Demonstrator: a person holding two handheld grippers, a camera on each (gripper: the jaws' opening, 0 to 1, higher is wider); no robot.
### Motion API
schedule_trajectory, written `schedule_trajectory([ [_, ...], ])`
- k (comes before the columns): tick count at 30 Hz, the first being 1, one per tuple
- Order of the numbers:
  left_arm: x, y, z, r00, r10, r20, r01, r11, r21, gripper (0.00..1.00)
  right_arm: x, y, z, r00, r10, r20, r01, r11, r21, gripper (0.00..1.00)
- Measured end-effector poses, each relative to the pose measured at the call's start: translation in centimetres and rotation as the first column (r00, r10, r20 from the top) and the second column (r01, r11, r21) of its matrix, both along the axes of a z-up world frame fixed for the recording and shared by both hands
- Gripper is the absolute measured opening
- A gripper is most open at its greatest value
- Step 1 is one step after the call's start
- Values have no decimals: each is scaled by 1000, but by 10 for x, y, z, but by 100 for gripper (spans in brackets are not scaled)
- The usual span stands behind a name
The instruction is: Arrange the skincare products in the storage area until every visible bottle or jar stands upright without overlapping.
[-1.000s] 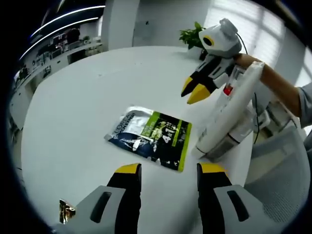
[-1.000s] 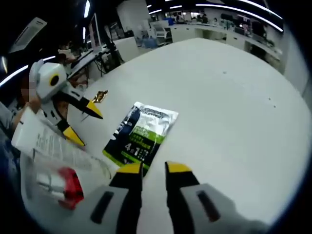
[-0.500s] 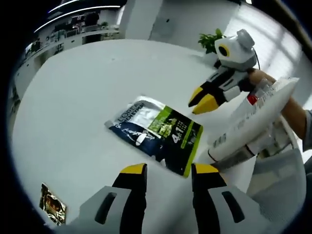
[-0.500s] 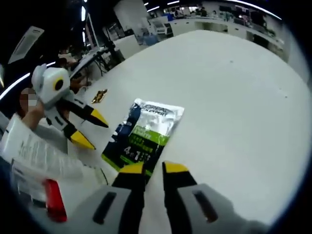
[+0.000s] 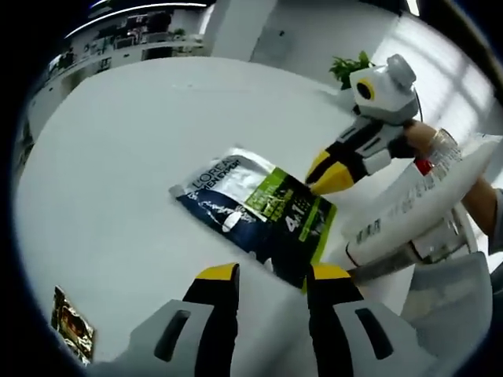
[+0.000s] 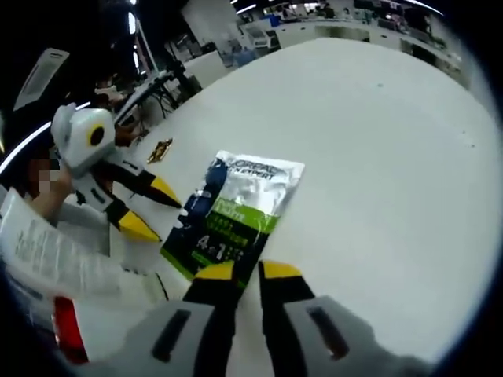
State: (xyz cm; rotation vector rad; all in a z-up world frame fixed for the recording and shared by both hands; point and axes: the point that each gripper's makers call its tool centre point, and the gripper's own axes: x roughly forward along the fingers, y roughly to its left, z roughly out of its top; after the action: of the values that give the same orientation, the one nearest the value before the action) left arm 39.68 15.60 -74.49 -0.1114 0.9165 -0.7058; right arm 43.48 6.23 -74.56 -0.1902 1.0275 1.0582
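- Sachet (image 5: pixel 255 214) of skincare product, navy, green and silver, lies flat near the middle of the white worktop (image 5: pixel 118 141), just beyond the tips of both tools.
- Compared with a second ago, both tools have closed in on it. In the left gripper view the right tool (image 5: pixel 326 174) now has its yellow tips at the sachet's far right edge, where earlier it hung well clear above.
- In the right gripper view the left tool (image 6: pixel 149 208) has likewise come up to the sachet's (image 6: pixel 236 216) left edge.
- Left tool: jaws spread a little, holding nothing. Right tool: jaws nearly together with a narrow gap, also holding nothing.
- A white tube with a red cap (image 5: pixel 416 206) is carried beside the right tool, in the person's hand.
- A small gold wrapper (image 5: pixel 69 331) lies apart at the near left.
- My reading: a pickup of the sachet is starting; nothing stands upright yet, so the task looks barely begun.
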Motion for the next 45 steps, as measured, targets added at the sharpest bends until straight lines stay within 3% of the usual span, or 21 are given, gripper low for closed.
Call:
schedule_trajectory([
  [13,10,-7,-1,999,29,-17,-31,997,-67,26,-7,7,-4,999,17,-36,-18,1000,-5,8],
  [20,13,-8,2,996,86,-39,-91,984,-154,24,-10,10,-5,998,26,-59,-26,1000,4,5],
  [31,13,-10,4,992,98,-78,-112,972,-204,28,-2,10,-6,997,75,-23,-75,997,-15,4],
  [37,8,-10,10,994,93,-57,-102,978,-184,27,7,12,9,999,37,-8,-37,997,62,2],
  [39,16,-5,13,992,117,-40,-122,974,-190,26,11,12,13,999,37,6,-38,997,70,2],
  [45,15,-3,31,985,173,-6,-170,960,-221,17,16,16,19,999,26,26,-28,995,98,2],
])
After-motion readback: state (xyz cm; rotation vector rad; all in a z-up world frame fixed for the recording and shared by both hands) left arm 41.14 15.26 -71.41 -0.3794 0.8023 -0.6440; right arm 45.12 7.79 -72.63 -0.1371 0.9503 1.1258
